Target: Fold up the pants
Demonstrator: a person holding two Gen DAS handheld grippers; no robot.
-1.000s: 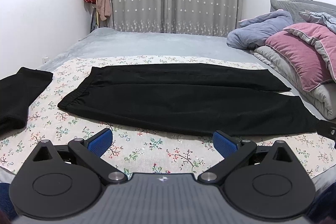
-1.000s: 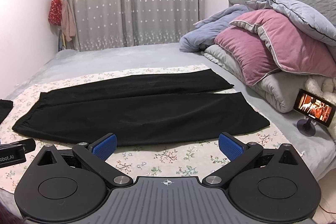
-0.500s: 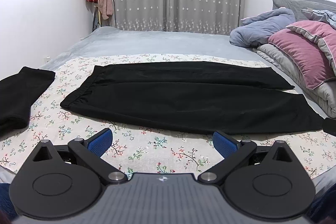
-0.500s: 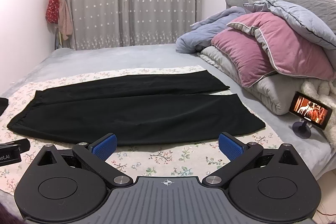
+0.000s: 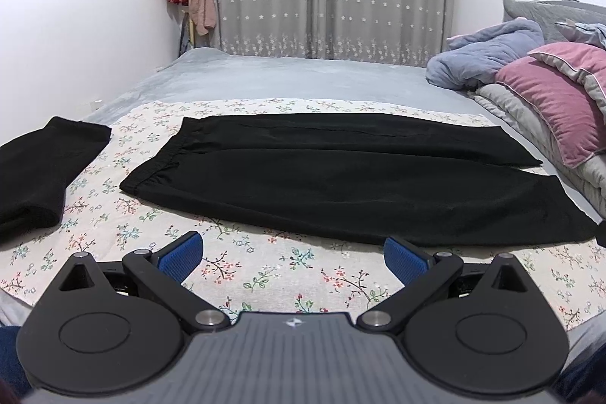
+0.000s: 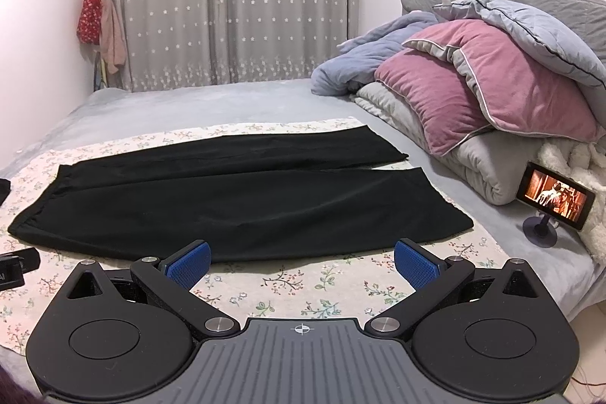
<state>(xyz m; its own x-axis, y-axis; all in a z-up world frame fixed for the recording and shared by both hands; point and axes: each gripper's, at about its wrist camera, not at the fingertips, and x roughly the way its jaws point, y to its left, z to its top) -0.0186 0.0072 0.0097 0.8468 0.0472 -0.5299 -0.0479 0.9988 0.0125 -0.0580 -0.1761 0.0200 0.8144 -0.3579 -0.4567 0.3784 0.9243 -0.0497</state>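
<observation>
- Plainly, I have not begun folding: the black pants [image 5: 341, 177] lie flat on the floral sheet [image 5: 265, 275], waistband to the left, two legs running right, the far leg slightly apart from the near one.
- My left gripper [image 5: 293, 258] and my right gripper [image 6: 301, 262] both hover near the sheet's near edge, jaws spread wide, holding nothing.
- Next, I judge, each tool must reach the near long edge, one by the waistband, one by the hem, pinch it and carry it over the far leg.
- Another dark garment [image 5: 41, 169] at far left is cut off; I cannot tell what it is.
- A phone [image 6: 555, 195] on a stand sits right, beside the piled bedding [image 6: 492, 82].
</observation>
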